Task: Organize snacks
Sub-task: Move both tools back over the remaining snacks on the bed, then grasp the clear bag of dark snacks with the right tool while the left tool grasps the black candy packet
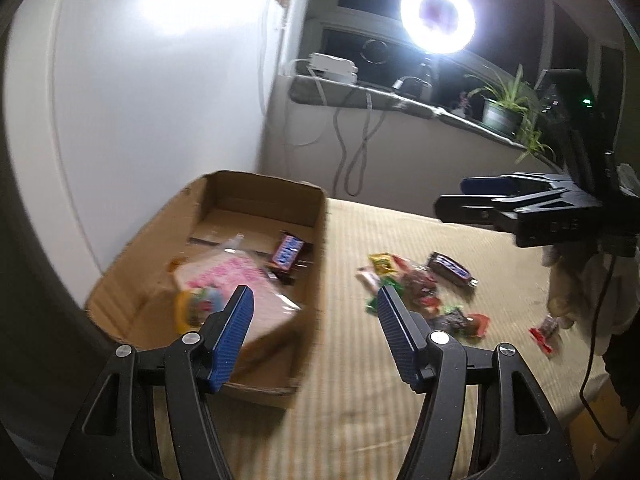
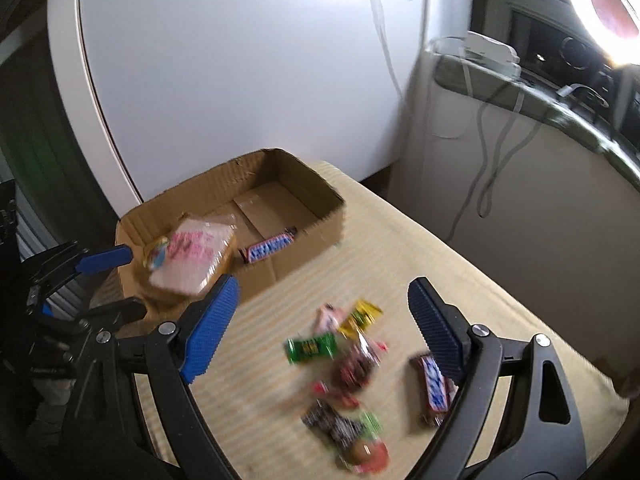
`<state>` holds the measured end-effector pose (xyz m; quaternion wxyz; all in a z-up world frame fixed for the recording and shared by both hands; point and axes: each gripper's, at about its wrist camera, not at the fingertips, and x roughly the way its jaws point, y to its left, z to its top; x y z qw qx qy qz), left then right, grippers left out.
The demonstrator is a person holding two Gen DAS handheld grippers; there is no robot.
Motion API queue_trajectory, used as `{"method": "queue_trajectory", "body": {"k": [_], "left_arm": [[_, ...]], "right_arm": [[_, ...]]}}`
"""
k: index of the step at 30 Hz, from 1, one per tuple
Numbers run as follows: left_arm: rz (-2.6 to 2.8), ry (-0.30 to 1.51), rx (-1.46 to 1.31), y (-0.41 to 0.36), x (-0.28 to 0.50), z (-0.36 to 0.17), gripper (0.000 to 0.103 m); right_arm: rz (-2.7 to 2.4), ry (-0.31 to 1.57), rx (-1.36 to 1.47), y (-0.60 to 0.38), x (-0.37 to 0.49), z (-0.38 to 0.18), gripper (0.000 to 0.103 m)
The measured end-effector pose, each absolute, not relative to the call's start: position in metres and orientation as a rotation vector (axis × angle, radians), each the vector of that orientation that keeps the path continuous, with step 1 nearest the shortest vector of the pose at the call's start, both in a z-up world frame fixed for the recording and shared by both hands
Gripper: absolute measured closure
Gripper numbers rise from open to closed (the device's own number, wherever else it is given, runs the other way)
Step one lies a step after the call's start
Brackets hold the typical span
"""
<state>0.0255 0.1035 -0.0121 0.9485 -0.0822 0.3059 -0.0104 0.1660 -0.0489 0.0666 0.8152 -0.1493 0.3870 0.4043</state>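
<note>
Both grippers, left and right, hover spread wide.

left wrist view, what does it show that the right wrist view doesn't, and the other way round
Only the left wrist view shows the potted plant on the windowsill and a small red-wrapped candy lying apart at the right.

Only the right wrist view shows the green candy wrapper laid out in full, and the left gripper from outside, open beside the box.

Both show the cardboard box holding the pink-printed packet and a Snickers bar, a second Snickers bar on the striped cloth, and the ring light.
</note>
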Motion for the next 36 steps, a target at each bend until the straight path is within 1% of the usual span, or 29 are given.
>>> {"method": "queue_trajectory", "body": {"k": [9,13,14,16,24,27,31,36], "left_arm": [[-0.136,0.653,-0.144,0.055,0.036,-0.019,0.04],[-0.192,0.686,-0.133,0.034,0.042,-0.028,0.044],[-0.207,0.695,-0.133,0.029,0.044,-0.031,0.044],[-0.236,0.715,-0.134,0.022,0.048,-0.036,0.05],[-0.335,0.79,-0.121,0.0,0.07,-0.051,0.054],[-0.36,0.812,-0.102,-0.007,0.078,-0.056,0.057],[-0.391,0.835,-0.09,-0.014,0.088,-0.06,0.058],[-0.428,0.868,-0.079,-0.023,0.102,-0.066,0.058]], "right_arm": [[0.75,0.82,-0.311,-0.138,0.139,0.075,0.014],[0.685,0.841,-0.291,-0.177,0.134,0.071,0.014],[0.669,0.851,-0.28,-0.188,0.132,0.068,0.014],[0.638,0.872,-0.253,-0.21,0.13,0.062,0.014],[0.488,0.994,-0.162,-0.284,0.115,0.021,0.014],[0.422,1.031,-0.073,-0.31,0.103,0.01,0.014],[0.421,1.069,0.026,-0.328,0.089,0.001,0.014],[0.467,1.118,0.043,-0.322,0.087,-0.008,0.015]]}}
